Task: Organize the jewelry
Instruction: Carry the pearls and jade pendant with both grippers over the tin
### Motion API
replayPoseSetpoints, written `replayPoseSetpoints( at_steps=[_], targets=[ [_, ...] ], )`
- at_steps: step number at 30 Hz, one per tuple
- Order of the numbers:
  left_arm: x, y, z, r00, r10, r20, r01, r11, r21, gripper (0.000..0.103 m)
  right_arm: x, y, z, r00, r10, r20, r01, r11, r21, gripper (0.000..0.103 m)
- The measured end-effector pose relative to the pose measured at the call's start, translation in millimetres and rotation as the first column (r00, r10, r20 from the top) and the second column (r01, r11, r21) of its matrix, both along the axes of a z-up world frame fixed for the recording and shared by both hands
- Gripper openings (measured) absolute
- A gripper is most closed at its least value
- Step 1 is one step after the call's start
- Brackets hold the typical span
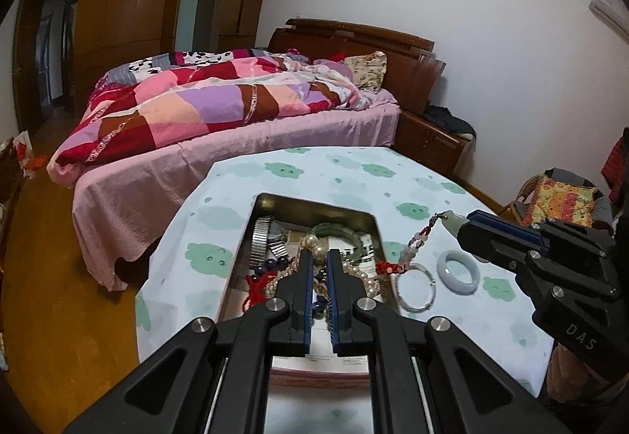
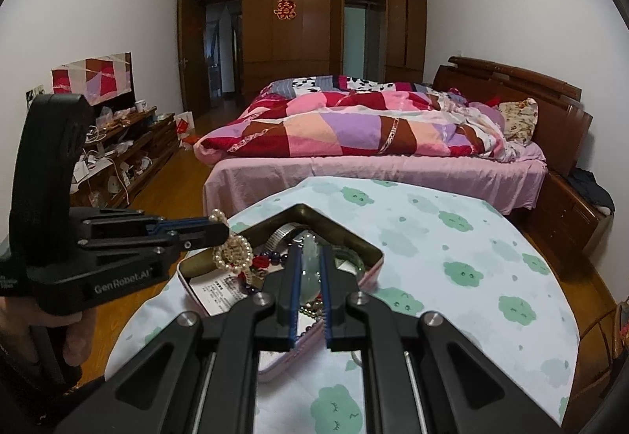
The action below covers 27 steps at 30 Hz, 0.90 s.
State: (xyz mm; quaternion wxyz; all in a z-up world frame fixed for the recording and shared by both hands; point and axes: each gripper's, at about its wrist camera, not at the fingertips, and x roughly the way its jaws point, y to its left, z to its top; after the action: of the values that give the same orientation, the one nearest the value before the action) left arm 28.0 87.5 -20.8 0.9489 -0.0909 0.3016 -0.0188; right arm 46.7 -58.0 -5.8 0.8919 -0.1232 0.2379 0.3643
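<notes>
A: Logging both grips. The left hand-held gripper (image 1: 319,257) is pinching a pearl necklace (image 2: 232,249) above the tin (image 1: 259,203), which sits on the near left of the counter (image 1: 432,174). Strand hangs in loops, its lower end down among the tin's contents.

B: And the right hand-held gripper (image 2: 310,251)?

A: Pressed onto a pale green pendant (image 1: 452,219), held up to the right of the tin. Its beaded cord (image 1: 416,249) trails down and left to a red knot (image 1: 387,268) at the tin's right edge.

B: Handling?

A: My judgement: both pieces are light and limp, so they will swing and snag. The pearls are round and likely slippery; a pinch across the strand between beads should hold better than on one bead. The pendant looks like stone, hard and chippable; take it across its body and set it down gently.

B: Anything already on the cloth?

A: A pale bangle (image 1: 458,272) and a clear bangle (image 1: 416,289), just right of the tin, close together. Both rigid, probably brittle.

B: Left in the tin?

A: A metal watch band (image 1: 261,239), a green bangle (image 1: 334,229), dark beads (image 1: 275,263), tangled.
</notes>
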Motion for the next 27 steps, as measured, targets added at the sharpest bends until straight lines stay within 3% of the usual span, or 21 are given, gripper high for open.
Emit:
replayPoseSetpoints(
  at_steps=[9, 27],
  targets=[
    [4, 5, -10, 0.999, 0.033, -0.02, -0.033, 0.999, 0.038, 0.005, 4, 16, -10, 1.0, 0.013, -0.01, -0.014, 0.999, -0.032, 0.011],
    [15, 10, -33, 0.996, 0.042, -0.076, -0.039, 0.998, 0.044, 0.005, 13, 37, -35, 0.998, 0.029, -0.051, -0.034, 0.995, -0.093, 0.011]
  ],
)
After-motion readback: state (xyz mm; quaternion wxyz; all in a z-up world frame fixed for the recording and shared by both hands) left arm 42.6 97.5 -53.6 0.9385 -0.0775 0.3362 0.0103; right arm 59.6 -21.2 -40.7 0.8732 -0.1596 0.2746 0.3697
